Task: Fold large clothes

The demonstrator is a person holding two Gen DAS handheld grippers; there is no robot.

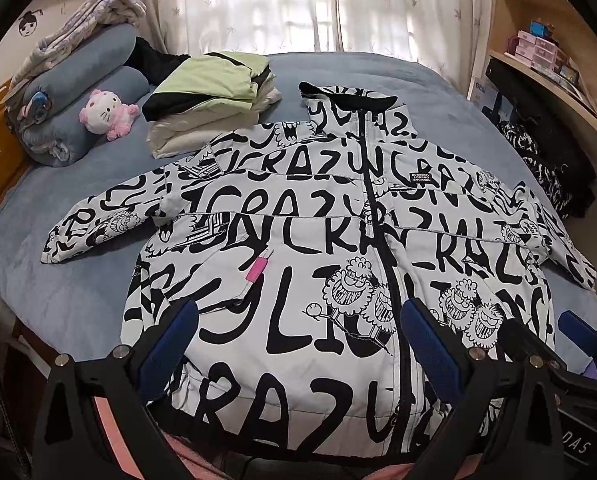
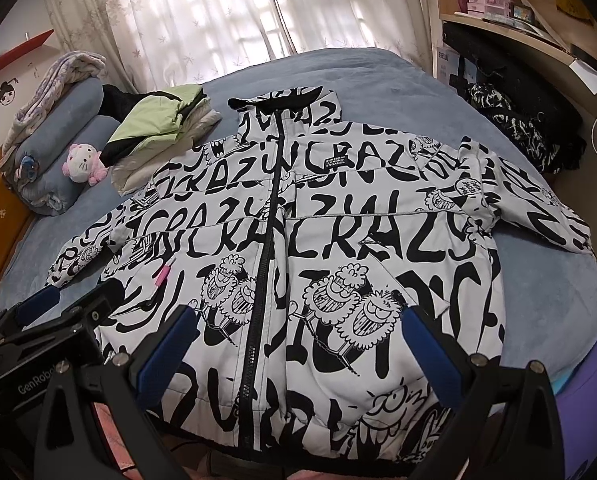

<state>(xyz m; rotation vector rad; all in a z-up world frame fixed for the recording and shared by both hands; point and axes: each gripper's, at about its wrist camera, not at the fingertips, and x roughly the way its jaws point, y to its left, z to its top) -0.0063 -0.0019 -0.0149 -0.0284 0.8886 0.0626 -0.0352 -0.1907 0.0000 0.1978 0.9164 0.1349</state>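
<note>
Left wrist: jacket flat, both jaws spread.

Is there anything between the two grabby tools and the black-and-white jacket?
Nothing visible. The left tool and right tool both hang open right over the black-and-white printed jacket, spread flat on the blue bed. The folded green-and-white clothes pile sits beyond its left shoulder.

The spread jacket covers the middle of the bed. Bare bedding lies beside both sleeves. A folded clothes stack touches its left shoulder; a plush toy and rolled blankets obstruct the far-left corner.
</note>
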